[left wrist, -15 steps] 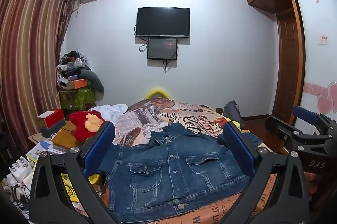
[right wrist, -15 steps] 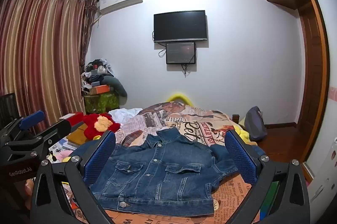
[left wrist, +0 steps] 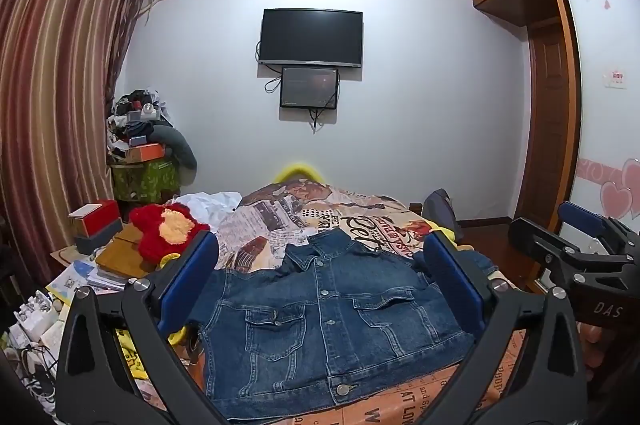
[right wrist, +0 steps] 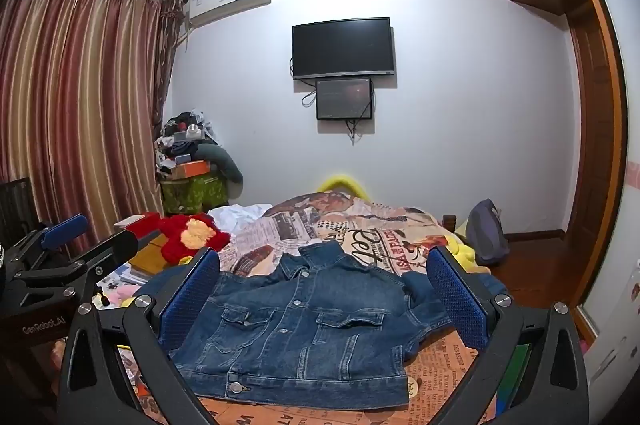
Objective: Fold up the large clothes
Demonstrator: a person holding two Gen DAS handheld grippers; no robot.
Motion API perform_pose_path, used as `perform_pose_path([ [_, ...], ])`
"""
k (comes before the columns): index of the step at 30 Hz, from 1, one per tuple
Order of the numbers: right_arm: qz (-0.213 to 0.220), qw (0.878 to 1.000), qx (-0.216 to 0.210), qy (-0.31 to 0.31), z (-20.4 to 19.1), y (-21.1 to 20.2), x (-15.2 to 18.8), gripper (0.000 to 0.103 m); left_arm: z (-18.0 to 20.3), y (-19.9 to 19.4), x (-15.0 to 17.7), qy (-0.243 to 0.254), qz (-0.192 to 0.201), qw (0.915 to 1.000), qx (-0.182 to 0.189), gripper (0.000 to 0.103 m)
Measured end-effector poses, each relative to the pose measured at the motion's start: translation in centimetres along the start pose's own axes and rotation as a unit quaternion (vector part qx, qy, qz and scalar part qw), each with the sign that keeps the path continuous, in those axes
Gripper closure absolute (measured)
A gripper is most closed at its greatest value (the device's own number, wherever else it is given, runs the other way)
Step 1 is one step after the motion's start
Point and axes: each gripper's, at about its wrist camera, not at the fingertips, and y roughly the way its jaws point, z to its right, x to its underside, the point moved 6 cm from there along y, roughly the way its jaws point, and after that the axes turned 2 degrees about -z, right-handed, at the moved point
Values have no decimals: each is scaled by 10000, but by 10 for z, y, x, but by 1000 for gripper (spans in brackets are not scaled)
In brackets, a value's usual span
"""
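Lying flat on the bed [left wrist: 360, 217], buttoned denim jacket [left wrist: 320, 321]; above it, left gripper [left wrist: 320, 289] and right gripper [right wrist: 324, 297] gape wide, empty.

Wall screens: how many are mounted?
2. The large black TV hangs high on the far wall; a smaller screen sits directly under it, cables dangling below. Both look dark. None seem hidden.
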Motion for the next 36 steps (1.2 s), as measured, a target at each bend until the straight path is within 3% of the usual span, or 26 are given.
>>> perform_pose_path([
  [36, -70, 10000, -11, 44, 0, 3, 4, 0, -2, 7, 7, -14, -81, 10000, -10, 0],
])
